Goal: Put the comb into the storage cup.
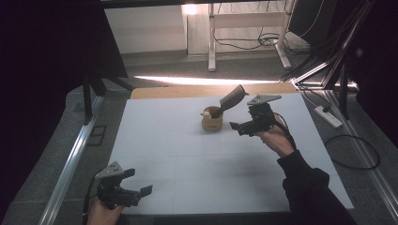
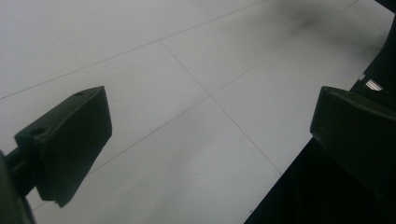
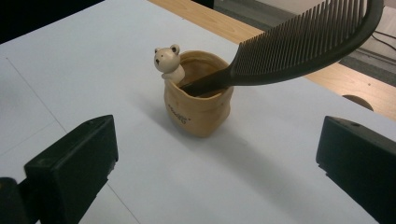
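1. White table (image 1: 187,164): our comb (image 3: 303,46) stands handle-down in the bear cup (image 3: 198,107), apparently placed.
2. Right gripper (image 1: 244,125), jaws spread, sits just beside the cup.
3. Left gripper (image 1: 133,190), jaws spread, holds nothing near us.

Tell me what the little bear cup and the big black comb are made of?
The bear cup looks like glazed ceramic or maybe resin: tan, smooth, slightly shiny, shaped like a wrinkled sack, with a pale bear figure on its rim. The comb looks like hard black plastic: thin, even, moulded teeth and a dull sheen. The pictures alone cannot confirm either.
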Available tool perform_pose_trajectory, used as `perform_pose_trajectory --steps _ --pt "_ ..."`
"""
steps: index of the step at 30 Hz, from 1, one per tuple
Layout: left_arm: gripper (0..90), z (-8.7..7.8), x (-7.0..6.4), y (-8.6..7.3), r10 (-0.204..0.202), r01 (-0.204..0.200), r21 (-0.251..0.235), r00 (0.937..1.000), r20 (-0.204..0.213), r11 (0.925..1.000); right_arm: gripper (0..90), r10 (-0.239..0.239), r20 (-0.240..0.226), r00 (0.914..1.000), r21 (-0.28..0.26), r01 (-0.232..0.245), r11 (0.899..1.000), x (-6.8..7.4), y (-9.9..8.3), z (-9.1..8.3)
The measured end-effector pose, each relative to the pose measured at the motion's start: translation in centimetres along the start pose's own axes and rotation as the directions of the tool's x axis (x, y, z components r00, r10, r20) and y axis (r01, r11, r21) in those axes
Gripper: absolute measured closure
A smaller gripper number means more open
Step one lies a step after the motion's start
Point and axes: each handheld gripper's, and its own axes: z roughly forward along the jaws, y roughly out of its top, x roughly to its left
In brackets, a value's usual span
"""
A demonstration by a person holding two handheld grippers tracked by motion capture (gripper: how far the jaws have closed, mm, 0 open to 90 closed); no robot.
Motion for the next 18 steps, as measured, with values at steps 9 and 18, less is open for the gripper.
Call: perform_pose_trajectory --steps 9,18 --pt "0.0 0.0 0.0 0.0 0.0 0.0 0.0 1.0 0.0 1.0 0.0 -0.008 -0.026 0.9996 0.002 0.008 1.0 0.3 -0.3 -0.8" --pt "0.0 0.0 0.0 0.0 -0.001 0.001 -0.001 1.0 0.0 1.0 0.0 -0.015 -0.015 0.9998 -0.003 0.015 1.0 0.6 -0.8 -2.0"
